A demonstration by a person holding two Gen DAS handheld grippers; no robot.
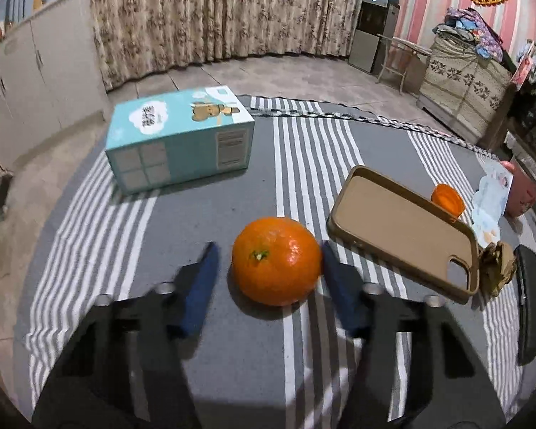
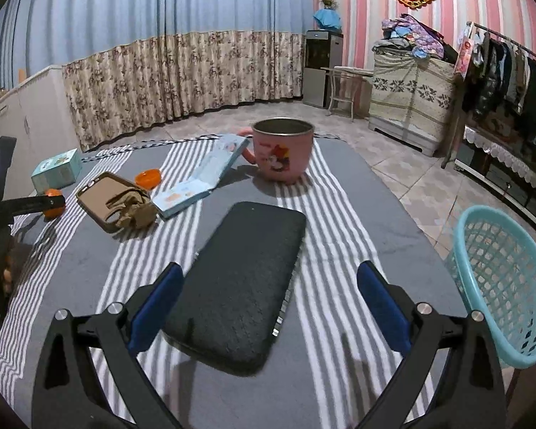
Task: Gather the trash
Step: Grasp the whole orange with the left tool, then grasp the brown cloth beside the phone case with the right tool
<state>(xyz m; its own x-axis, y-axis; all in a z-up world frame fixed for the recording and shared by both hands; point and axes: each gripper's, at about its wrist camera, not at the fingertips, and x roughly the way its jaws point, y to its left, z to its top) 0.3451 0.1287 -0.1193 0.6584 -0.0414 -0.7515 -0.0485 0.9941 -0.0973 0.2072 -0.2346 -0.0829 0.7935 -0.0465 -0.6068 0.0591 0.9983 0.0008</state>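
The left gripper (image 1: 268, 250) straddles the orange (image 1: 276, 260), right pad touching, left pad apart. Right of the orange, the right gripper (image 2: 269, 273) spreads wide around the black case (image 2: 239, 279).

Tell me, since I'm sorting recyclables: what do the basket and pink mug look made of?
Basket: moulded plastic, going by its glossy turquoise lattice wall. Pink mug: likely steel-lined, since the inside and rim look like dull grey metal; its printed pink outside could be plastic or enamel.

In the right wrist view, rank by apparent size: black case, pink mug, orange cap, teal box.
1. Black case, though it lies nearest the camera.
2. Pink mug.
3. Teal box.
4. Orange cap.
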